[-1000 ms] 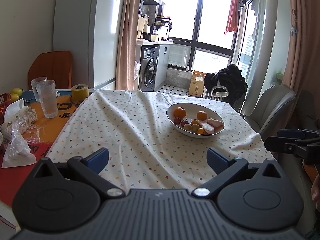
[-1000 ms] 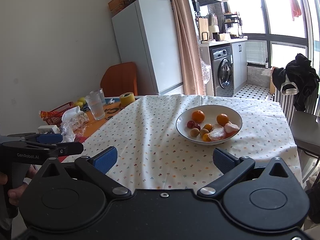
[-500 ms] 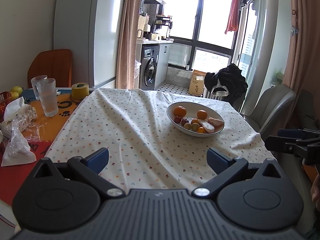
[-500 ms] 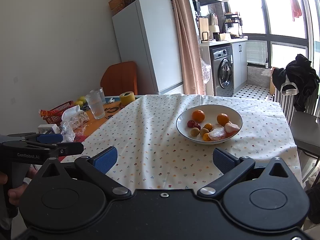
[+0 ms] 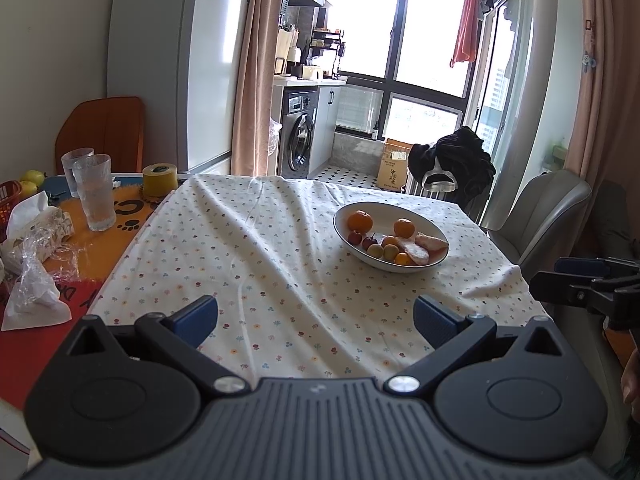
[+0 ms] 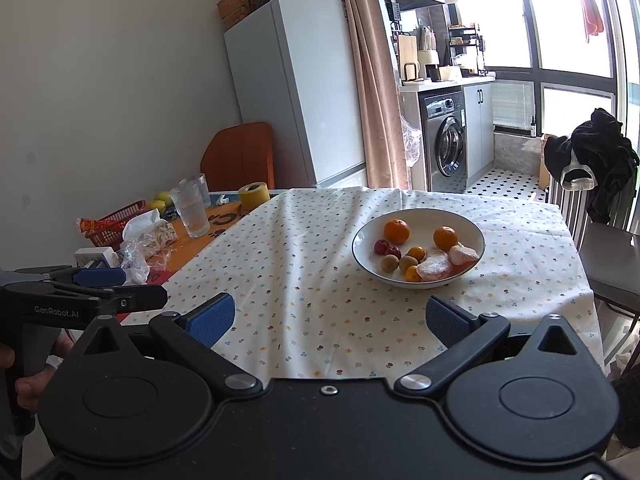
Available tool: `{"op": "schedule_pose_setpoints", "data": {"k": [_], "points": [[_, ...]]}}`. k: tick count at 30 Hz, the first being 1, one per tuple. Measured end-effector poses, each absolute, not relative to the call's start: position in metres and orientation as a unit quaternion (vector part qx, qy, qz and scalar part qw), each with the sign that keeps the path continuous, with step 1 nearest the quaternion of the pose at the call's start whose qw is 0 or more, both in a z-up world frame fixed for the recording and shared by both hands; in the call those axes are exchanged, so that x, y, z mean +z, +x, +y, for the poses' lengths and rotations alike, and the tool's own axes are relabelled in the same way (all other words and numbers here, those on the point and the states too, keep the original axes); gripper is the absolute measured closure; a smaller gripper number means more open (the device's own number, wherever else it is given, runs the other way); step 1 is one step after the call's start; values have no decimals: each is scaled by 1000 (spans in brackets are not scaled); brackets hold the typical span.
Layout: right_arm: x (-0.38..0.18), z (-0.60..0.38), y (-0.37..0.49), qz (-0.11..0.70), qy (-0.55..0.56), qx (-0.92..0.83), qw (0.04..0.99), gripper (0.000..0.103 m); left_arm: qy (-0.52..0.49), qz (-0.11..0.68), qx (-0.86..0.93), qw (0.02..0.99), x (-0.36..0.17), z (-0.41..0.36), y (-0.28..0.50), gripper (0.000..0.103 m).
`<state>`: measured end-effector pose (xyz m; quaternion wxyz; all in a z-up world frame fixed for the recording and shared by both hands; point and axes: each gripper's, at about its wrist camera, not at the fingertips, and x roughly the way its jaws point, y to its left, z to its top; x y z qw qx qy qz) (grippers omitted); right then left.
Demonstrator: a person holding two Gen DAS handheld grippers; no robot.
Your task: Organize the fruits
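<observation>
Holding both claws spread wide and empty, you have them hovering at the near edge of the bench (image 5: pixel 280 264), which is draped in a flower-dotted cloth (image 6: pixel 304 280). Your left claw (image 5: pixel 316 316) points over the cloth with its blue pads (image 5: pixel 198 314) far apart and nothing between them. Your right claw (image 6: pixel 330 316) is just as wide, pads (image 6: pixel 212 316) clear of any object. From the right wrist view you can see the left claw's body off to the left, gripped by your hand (image 6: pixel 24 384); from the left wrist view the right claw's tip shows at the far right edge.

The fruit sits in a white bowl (image 6: pixel 364 258) well ahead of both claws, toward the right half of the cloth. Inside it you have two oranges (image 6: pixel 397 231) at the back, two small red fruits (image 6: pixel 382 246) on the left, a few small yellow-brown fruits (image 6: pixel 389 263) in front, and pale wrapped pieces (image 6: pixel 434 267) on the right side. Neither claw touches the bowl.

On the uncovered left part of the bench stand two clear glasses (image 5: pixel 96 192), one just behind the other, a yellow tape roll (image 5: pixel 160 179) near them, crumpled plastic wrap (image 5: pixel 36 280) and a red basket (image 6: pixel 116 224) with yellow-green fruit (image 6: pixel 162 197) just beyond it.
</observation>
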<state>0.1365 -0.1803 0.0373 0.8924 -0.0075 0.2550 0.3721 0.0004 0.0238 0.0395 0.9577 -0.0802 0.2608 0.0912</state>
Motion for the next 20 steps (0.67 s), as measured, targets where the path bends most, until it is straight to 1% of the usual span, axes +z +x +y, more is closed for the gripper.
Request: {"op": "schedule_pose_setpoints", "data": {"k": [20], "points": [[35, -179, 137, 259, -8, 371, 892, 0, -83, 263, 90, 957, 36, 23, 1, 0]]}}
